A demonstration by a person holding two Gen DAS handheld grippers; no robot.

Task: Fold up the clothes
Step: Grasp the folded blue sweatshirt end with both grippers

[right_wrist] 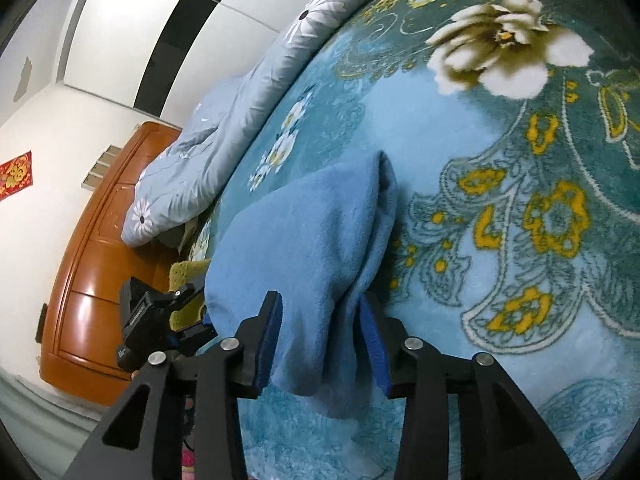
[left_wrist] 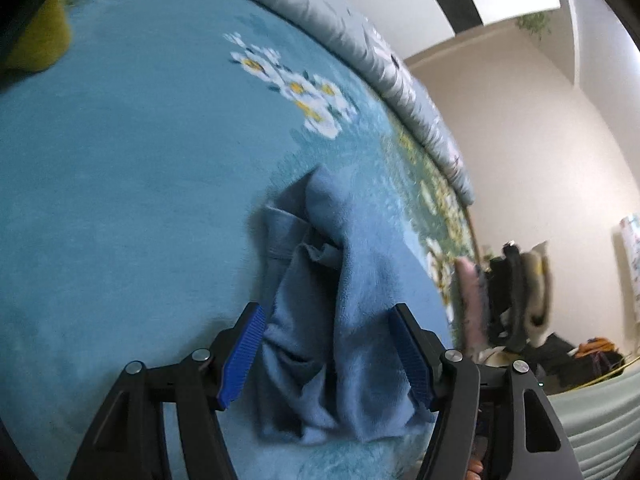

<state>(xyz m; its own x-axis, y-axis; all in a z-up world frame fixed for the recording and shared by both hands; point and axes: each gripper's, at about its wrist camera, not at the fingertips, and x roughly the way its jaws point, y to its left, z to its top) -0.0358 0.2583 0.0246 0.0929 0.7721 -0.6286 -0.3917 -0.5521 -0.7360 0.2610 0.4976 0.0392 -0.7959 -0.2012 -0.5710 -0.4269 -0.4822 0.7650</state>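
A soft blue fleece garment (left_wrist: 344, 320) lies bunched on a teal floral blanket (left_wrist: 120, 200) spread over a bed. In the left wrist view my left gripper (left_wrist: 328, 356) has its blue pads wide apart on either side of the garment's folds, open around it. In the right wrist view the same garment (right_wrist: 304, 248) hangs between the pads of my right gripper (right_wrist: 324, 344); the jaws are partly closed with cloth filling the gap between them. The left gripper's body (right_wrist: 160, 320) shows at the lower left of the right wrist view.
A grey floral quilt (right_wrist: 224, 128) is heaped along the far side of the bed. A wooden headboard (right_wrist: 92, 272) stands beyond it. A yellow-green cloth (left_wrist: 40, 40) lies at the blanket's far corner. Clothes hang on a rack (left_wrist: 516, 292) by the wall.
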